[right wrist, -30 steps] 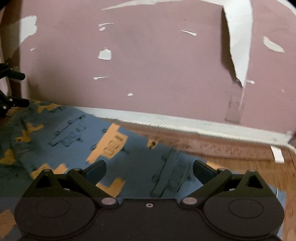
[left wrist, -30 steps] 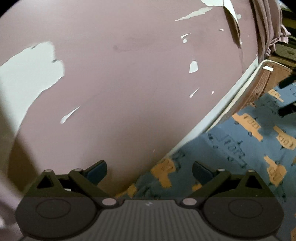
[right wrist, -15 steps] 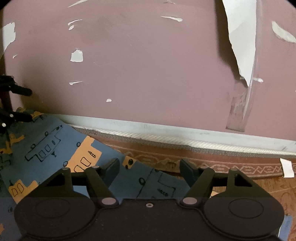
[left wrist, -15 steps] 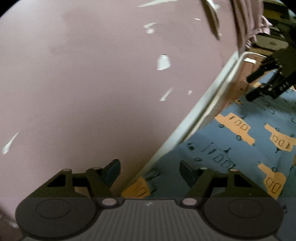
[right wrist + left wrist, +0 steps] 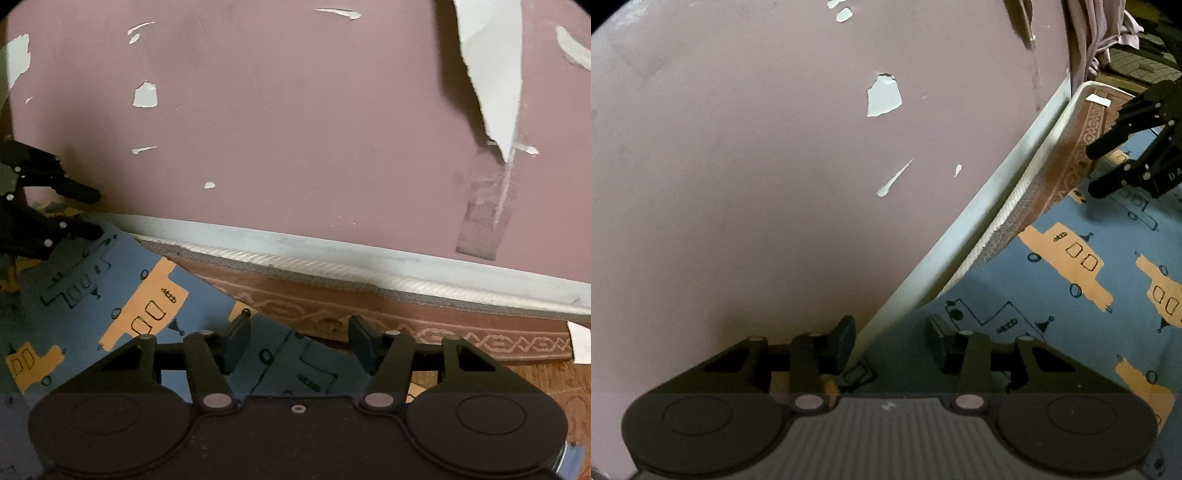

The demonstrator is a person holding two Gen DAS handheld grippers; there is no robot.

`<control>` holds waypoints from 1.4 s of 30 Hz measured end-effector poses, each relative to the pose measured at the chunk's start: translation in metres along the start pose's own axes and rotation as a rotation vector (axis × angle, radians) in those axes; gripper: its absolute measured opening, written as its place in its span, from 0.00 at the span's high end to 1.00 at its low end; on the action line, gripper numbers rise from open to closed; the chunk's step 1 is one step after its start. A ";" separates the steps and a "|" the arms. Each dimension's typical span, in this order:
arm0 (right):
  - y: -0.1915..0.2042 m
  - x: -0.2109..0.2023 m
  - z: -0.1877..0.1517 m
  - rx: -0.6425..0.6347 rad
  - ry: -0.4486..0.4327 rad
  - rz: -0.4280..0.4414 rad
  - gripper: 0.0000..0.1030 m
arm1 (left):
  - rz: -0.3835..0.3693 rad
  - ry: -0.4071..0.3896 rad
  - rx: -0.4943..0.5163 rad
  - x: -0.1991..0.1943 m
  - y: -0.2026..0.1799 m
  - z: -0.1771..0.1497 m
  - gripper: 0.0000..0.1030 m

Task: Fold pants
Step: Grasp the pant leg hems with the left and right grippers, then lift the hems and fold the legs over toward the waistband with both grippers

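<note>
The pants (image 5: 1052, 295) are blue cloth printed with orange cars, spread flat on a rug beside the wall. My left gripper (image 5: 891, 332) hangs low over their far edge by the baseboard, jaws closing, with the cloth's edge between the pads and no grip showing. In the right wrist view the pants (image 5: 110, 295) fill the lower left. My right gripper (image 5: 299, 330) sits over their far edge, jaws also closing around cloth without pressing it. Each gripper appears in the other's view: the right gripper (image 5: 1108, 166) and the left gripper (image 5: 74, 210).
A pink wall (image 5: 775, 184) with flaked paint rises right behind the pants' edge, with a pale baseboard (image 5: 369, 254) at its foot. The brown patterned rug (image 5: 461, 336) lies under the pants. A white paper scrap (image 5: 580, 341) rests on it. Pink cloth (image 5: 1100, 29) hangs at the corner.
Both grippers have come down and forward to the pants' far edge by the wall. Both pairs of jaws have narrowed from wide open.
</note>
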State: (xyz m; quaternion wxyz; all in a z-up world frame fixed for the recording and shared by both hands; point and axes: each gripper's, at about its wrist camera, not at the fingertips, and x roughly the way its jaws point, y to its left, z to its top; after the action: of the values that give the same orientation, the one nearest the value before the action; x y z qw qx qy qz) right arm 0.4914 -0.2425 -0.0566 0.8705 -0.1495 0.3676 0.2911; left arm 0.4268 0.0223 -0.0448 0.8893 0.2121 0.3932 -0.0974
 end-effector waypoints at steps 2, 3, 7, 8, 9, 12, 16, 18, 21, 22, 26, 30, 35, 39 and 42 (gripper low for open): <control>0.001 0.004 -0.001 -0.016 0.026 -0.001 0.42 | -0.015 0.014 -0.013 0.003 0.004 0.002 0.54; 0.000 0.005 -0.001 -0.011 0.025 0.004 0.42 | -0.025 0.021 -0.026 0.004 0.007 0.003 0.54; 0.000 0.004 -0.001 -0.012 0.034 0.019 0.52 | -0.053 0.034 -0.066 0.007 0.016 0.005 0.55; 0.002 0.003 -0.001 -0.018 0.035 0.025 0.62 | -0.064 0.032 -0.073 0.007 0.016 0.004 0.64; 0.005 0.001 -0.002 -0.031 0.035 0.022 0.70 | -0.083 0.028 -0.080 0.004 0.017 0.001 0.79; 0.013 0.000 -0.003 -0.055 0.036 0.008 0.88 | -0.096 0.022 -0.061 0.002 0.009 0.000 0.98; 0.020 -0.001 -0.003 -0.034 0.031 -0.018 0.97 | -0.074 0.014 -0.059 -0.001 0.004 0.001 1.00; 0.023 -0.005 -0.005 -0.021 0.006 -0.039 0.98 | -0.064 -0.002 -0.092 -0.006 0.007 -0.001 1.00; 0.025 -0.018 -0.009 0.008 -0.067 -0.052 0.98 | -0.052 -0.040 -0.102 -0.016 0.009 -0.006 1.00; 0.026 -0.024 -0.011 0.022 -0.095 -0.055 0.98 | -0.049 -0.051 -0.105 -0.020 0.009 -0.010 1.00; 0.036 -0.048 -0.017 -0.001 -0.166 -0.077 0.98 | -0.039 -0.100 -0.116 -0.036 0.012 -0.018 1.00; 0.047 -0.079 -0.023 -0.008 -0.246 -0.092 0.98 | -0.024 -0.171 -0.112 -0.067 0.011 -0.029 1.00; 0.081 -0.134 -0.050 -0.083 -0.365 -0.108 0.98 | -0.049 -0.267 -0.139 -0.120 0.011 -0.057 1.00; 0.122 -0.173 -0.081 -0.143 -0.415 -0.100 0.98 | -0.096 -0.271 -0.138 -0.151 0.010 -0.082 1.00; 0.149 -0.193 -0.104 -0.189 -0.396 -0.073 0.98 | -0.099 -0.258 -0.080 -0.163 0.001 -0.094 1.00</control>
State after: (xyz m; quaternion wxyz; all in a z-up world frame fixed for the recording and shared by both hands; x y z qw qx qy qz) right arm 0.2336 -0.2512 0.0051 0.9179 -0.1836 0.1546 0.3161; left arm 0.2559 0.0672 0.0202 0.9343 0.1426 0.2891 -0.1520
